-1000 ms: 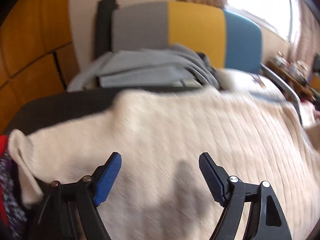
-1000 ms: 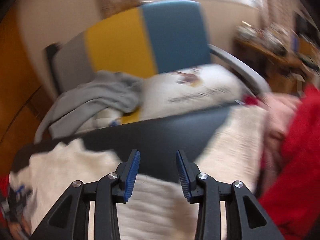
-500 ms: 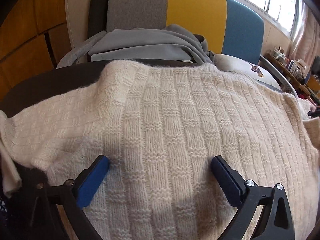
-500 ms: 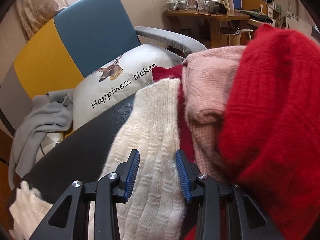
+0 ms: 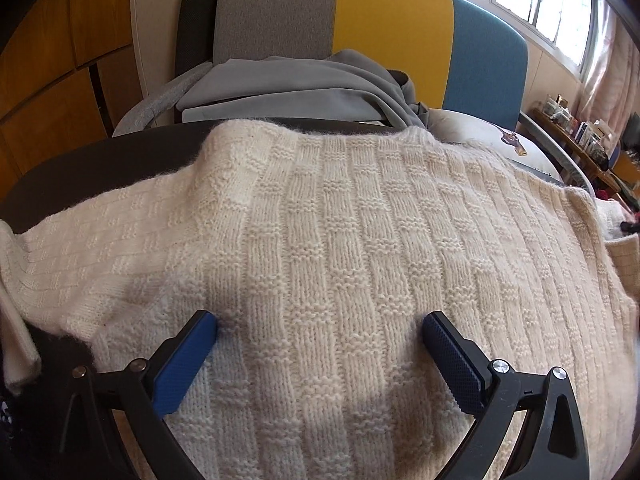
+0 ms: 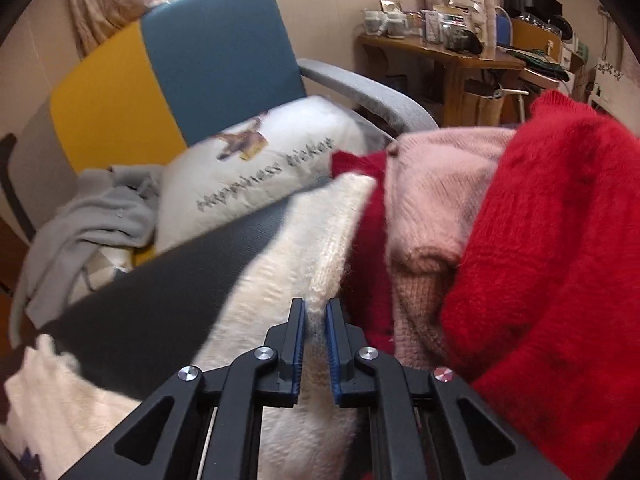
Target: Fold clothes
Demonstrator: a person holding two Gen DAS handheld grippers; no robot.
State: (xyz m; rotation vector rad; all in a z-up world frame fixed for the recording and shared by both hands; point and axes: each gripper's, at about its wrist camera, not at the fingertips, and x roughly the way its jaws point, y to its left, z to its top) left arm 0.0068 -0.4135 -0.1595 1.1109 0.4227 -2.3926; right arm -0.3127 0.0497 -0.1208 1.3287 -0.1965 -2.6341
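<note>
A cream knitted sweater [image 5: 340, 240] lies spread over the dark table [image 5: 100, 160] and fills most of the left wrist view. My left gripper [image 5: 320, 328] hovers low over its body, jaws wide open, with flat knit below them and nothing pinched. In the right wrist view a cream sleeve [image 6: 304, 248] runs along the table's right side. My right gripper [image 6: 316, 312] is closing on that sleeve. A fold of cream knit is squeezed between the blue pads [image 6: 298, 340].
A red sweater [image 6: 560, 240] and a pink sweater [image 6: 436, 192] are piled right beside the sleeve. Behind the table stands a grey, yellow and blue chair [image 5: 392, 40] holding a grey garment [image 5: 288, 88] and a printed pillow [image 6: 272, 168]. A cluttered desk [image 6: 440, 52] stands at far right.
The left jaws opened wider over the sweater's body. The right gripper swung right to the sleeve beside the red and pink pile, and its jaws closed onto the cream knit.
</note>
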